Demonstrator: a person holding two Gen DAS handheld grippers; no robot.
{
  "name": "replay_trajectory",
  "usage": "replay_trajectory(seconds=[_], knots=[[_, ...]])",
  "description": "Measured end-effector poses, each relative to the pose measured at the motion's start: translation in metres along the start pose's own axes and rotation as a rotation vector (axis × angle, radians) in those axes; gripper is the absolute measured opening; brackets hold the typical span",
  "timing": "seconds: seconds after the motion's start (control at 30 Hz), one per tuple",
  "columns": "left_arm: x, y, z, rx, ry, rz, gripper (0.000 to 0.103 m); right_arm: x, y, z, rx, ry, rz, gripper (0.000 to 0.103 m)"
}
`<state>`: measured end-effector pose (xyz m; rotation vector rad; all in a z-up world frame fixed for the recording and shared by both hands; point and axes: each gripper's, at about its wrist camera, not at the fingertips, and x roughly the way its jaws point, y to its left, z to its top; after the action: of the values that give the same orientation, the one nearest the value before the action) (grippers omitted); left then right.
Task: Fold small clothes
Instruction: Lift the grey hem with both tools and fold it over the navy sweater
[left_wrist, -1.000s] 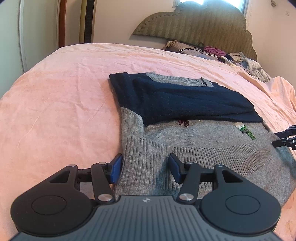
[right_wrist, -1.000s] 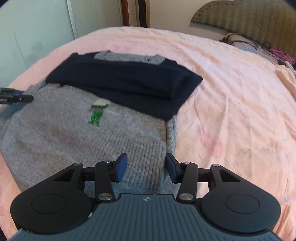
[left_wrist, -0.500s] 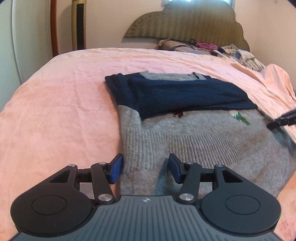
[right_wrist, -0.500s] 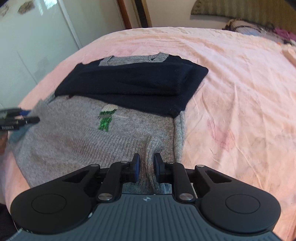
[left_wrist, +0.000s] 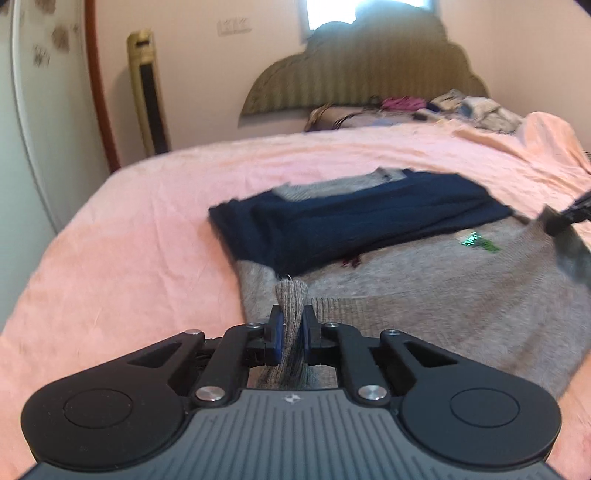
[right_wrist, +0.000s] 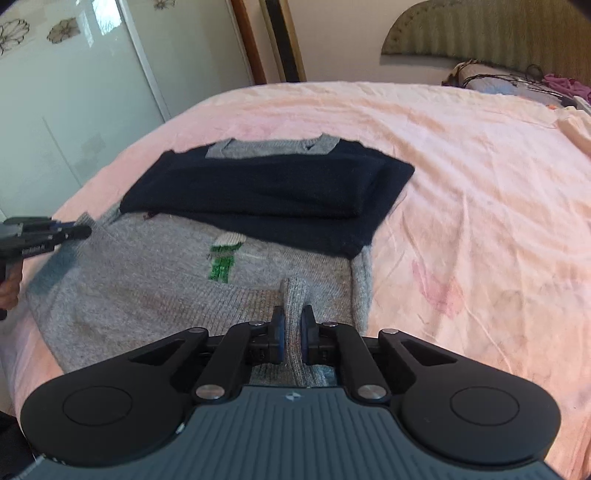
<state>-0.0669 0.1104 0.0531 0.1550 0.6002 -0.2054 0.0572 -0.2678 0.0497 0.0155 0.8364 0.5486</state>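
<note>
Left wrist view: both tongs (left_wrist: 292, 325) (right_wrist: 292, 325) pinch the grey sweater's (left_wrist: 424, 288) near hem corners

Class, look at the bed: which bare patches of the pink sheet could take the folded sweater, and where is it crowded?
Free: pink sheet right of the sweater, and the sheet between its collar and the headboard. Also the sheet left of it. Crowded: the clothes pile by the headboard.

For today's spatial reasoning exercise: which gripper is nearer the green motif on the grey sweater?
Right. The right gripper pinches the grey sweater close to the green motif; the left gripper pinches its opposite side, much farther off.
</note>
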Motion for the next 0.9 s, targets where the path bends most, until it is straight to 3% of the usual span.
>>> replay_trajectory(seconds=[0.23,0.33,0.5,0.67,0.77,0.83,0.9], knots=[[-0.006,0.009,0.021,-0.039,-0.085,-0.021,0.009,-0.010,-0.010,0.007,0.059,-0.052,0.035,0.012],[0.010,0.022,0.046,-0.081,-0.117,-0.043,0.008,-0.015,-0.020,0.025,0.099,-0.118,0.060,0.012],[0.056,0.051,0.102,-0.175,-0.170,-0.052,0.008,-0.001,-0.046,0.072,0.123,-0.193,0.023,0.011],[0.138,0.064,0.132,-0.186,-0.103,0.055,0.008,0.056,-0.089,0.124,0.206,-0.183,-0.011,0.011],[0.188,0.065,0.131,-0.162,0.007,0.136,0.008,0.107,-0.107,0.143,0.247,-0.118,-0.068,0.010],[0.208,0.058,0.126,-0.120,0.056,0.216,0.011,0.136,-0.112,0.144,0.263,-0.089,-0.094,0.010],[0.207,0.052,0.119,-0.082,0.049,0.227,0.012,0.149,-0.113,0.140,0.283,-0.117,-0.126,0.012]])
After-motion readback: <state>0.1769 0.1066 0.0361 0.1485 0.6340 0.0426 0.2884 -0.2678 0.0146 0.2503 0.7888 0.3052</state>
